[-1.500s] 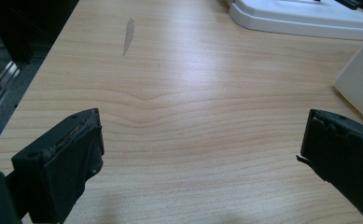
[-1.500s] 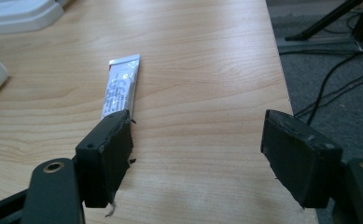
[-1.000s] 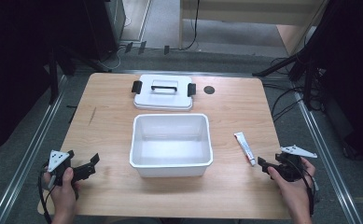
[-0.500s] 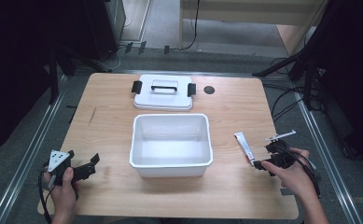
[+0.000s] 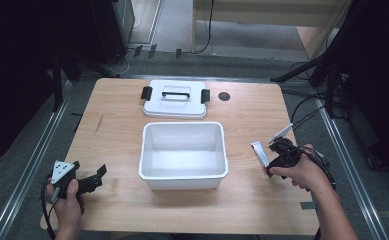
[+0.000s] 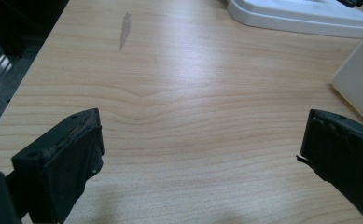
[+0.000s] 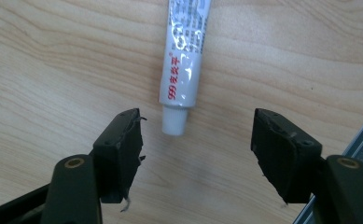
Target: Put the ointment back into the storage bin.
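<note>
A light wooden table [image 5: 117, 135] fills mid-frame, with a white bin [image 5: 183, 154] at its centre. The tube [image 7: 184, 56] lies at centre right, its cap just ahead of the right tongs [image 7: 195, 140], whose half-spread jaws have just been narrowing, touching nothing. The left tongs [image 6: 202, 154], lower left, gape wide and empty.

high view: fixed overhead, faces forward and down, whole tabletop [image 5: 117, 130] | left gripper view: low, close over wood, shares white lid [image 6: 300, 16] and bin [image 6: 361, 79] with high | right gripper view: steeply downward, very near tube [image 7: 184, 51], shared with high
</note>
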A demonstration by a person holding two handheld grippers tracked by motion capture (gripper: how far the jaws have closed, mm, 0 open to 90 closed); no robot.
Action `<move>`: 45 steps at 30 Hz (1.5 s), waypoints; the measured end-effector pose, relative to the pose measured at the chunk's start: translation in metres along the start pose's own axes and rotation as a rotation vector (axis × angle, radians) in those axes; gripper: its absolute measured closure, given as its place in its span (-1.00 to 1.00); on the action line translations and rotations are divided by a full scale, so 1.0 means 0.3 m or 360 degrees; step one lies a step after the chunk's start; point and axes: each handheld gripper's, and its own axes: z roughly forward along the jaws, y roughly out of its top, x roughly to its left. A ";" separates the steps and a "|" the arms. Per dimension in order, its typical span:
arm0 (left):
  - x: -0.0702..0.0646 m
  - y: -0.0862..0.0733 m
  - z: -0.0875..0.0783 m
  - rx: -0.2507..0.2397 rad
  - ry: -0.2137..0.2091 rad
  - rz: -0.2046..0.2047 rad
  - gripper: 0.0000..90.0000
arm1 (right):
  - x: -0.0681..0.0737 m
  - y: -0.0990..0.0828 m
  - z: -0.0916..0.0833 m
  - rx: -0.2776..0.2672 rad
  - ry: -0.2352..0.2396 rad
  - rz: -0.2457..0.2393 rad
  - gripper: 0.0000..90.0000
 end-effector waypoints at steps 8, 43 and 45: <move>0.001 0.001 0.000 0.0011 -0.0006 0.0000 -1.00 | 0.010 0.054 0.011 0.0046 0.0074 0.0001 -0.12; 0.003 0.001 0.003 0.0016 -0.0007 -0.0007 -1.00 | 0.033 0.129 0.083 0.0078 0.0000 0.0145 0.60; 0.003 0.001 0.002 0.0014 -0.0007 -0.0008 -1.00 | 0.037 0.125 0.083 0.0075 0.0005 0.0120 0.60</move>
